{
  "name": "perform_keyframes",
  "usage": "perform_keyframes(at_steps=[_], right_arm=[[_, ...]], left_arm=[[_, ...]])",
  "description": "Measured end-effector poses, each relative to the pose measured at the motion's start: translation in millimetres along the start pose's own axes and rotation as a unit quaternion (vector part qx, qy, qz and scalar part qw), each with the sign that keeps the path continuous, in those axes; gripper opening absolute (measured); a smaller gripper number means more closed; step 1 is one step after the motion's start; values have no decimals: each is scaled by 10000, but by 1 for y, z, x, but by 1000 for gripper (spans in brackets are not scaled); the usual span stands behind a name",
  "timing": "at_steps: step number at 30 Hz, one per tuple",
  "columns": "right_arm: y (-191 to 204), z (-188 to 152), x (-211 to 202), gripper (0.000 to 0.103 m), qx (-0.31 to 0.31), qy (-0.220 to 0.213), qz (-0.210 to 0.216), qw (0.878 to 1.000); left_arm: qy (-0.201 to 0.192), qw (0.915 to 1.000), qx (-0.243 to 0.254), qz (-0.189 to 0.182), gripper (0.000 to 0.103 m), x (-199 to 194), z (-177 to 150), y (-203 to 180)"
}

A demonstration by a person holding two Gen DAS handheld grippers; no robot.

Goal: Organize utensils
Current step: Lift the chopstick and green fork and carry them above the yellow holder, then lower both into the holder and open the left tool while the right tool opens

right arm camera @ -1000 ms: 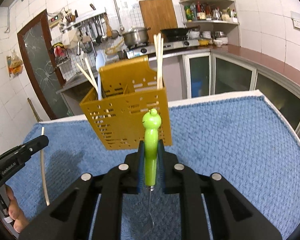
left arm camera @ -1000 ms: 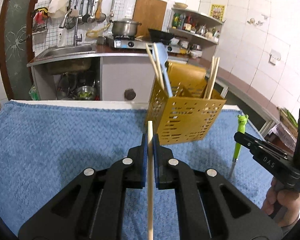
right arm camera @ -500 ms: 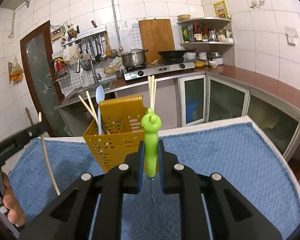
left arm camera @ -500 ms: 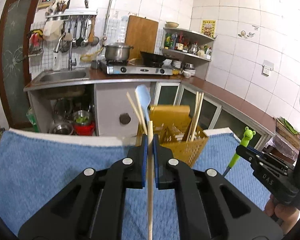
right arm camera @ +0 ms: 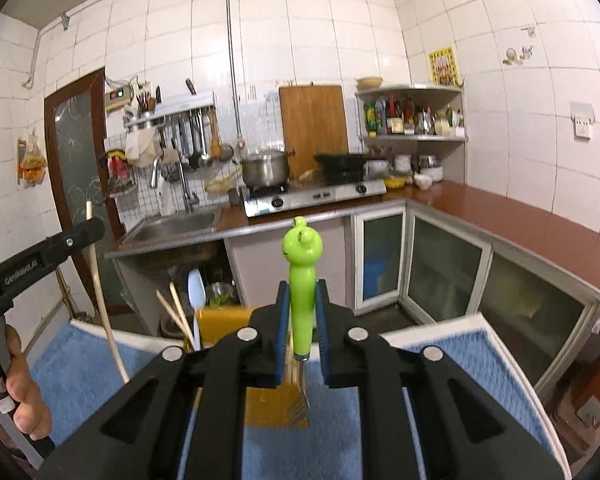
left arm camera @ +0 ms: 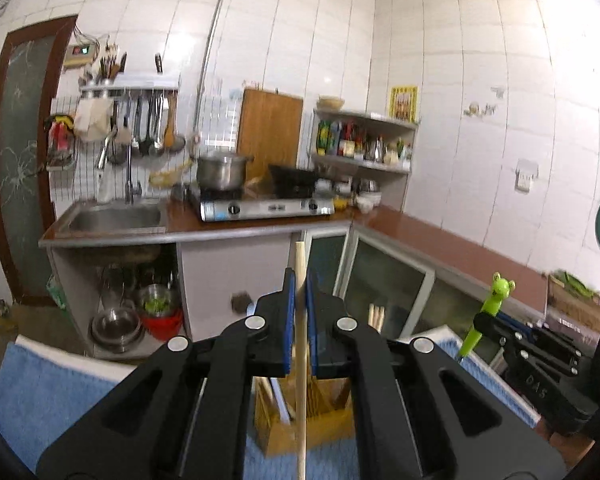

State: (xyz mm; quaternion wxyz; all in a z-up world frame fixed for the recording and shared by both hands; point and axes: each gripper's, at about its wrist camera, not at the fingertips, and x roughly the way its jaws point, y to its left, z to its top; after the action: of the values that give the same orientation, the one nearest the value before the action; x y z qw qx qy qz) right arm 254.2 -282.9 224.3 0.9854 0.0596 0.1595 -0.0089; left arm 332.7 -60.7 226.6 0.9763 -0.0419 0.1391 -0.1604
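Observation:
My left gripper (left arm camera: 299,308) is shut on a wooden chopstick (left arm camera: 301,360) held upright, its lower end over the yellow perforated utensil caddy (left arm camera: 324,420) on the blue towel (left arm camera: 40,392). My right gripper (right arm camera: 302,320) is shut on a fork with a green frog handle (right arm camera: 302,280), handle up, its tines (right arm camera: 300,396) hanging over the caddy (right arm camera: 276,404). The caddy holds chopsticks (right arm camera: 176,312) and a pale blue spoon (right arm camera: 196,288). The left gripper with its chopstick (right arm camera: 100,292) shows at the left of the right wrist view; the fork (left arm camera: 488,308) shows at the right of the left wrist view.
The blue towel (right arm camera: 80,368) covers the table, whose far edge (right arm camera: 432,332) lies just behind the caddy. Beyond stand a kitchen counter with sink (left arm camera: 116,216), stove (left arm camera: 268,208) and glass-door cabinets (right arm camera: 444,268).
Both grippers have risen and moved forward over the caddy, which has dropped low in both views and is now partly hidden beneath the fingers. Both grips are unchanged.

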Motion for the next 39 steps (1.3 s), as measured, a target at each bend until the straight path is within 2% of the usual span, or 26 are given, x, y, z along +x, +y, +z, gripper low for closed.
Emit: perform_keyframes(at_steps=[4, 10, 17, 29, 34, 39], right_arm=[[4, 18, 12, 13, -24, -186, 68, 9998], [9, 7, 48, 13, -96, -56, 94, 9999], [5, -15, 82, 13, -49, 257, 102, 9996], [11, -48, 102, 13, -182, 712, 185, 9971], [15, -66, 107, 13, -226, 667, 235, 9972], [20, -78, 106, 13, -278, 396, 247, 9985]], left_arm=[[-291, 9995, -70, -31, 4, 14, 24, -3], [-466, 9987, 210, -31, 4, 43, 18, -18], [-142, 9994, 324, -26, 4, 83, -17, -12], [305, 9993, 219, 60, 4, 104, -70, 19], [530, 9983, 165, 193, 4, 113, -92, 33], [493, 9982, 239, 239, 5, 108, -105, 34]])
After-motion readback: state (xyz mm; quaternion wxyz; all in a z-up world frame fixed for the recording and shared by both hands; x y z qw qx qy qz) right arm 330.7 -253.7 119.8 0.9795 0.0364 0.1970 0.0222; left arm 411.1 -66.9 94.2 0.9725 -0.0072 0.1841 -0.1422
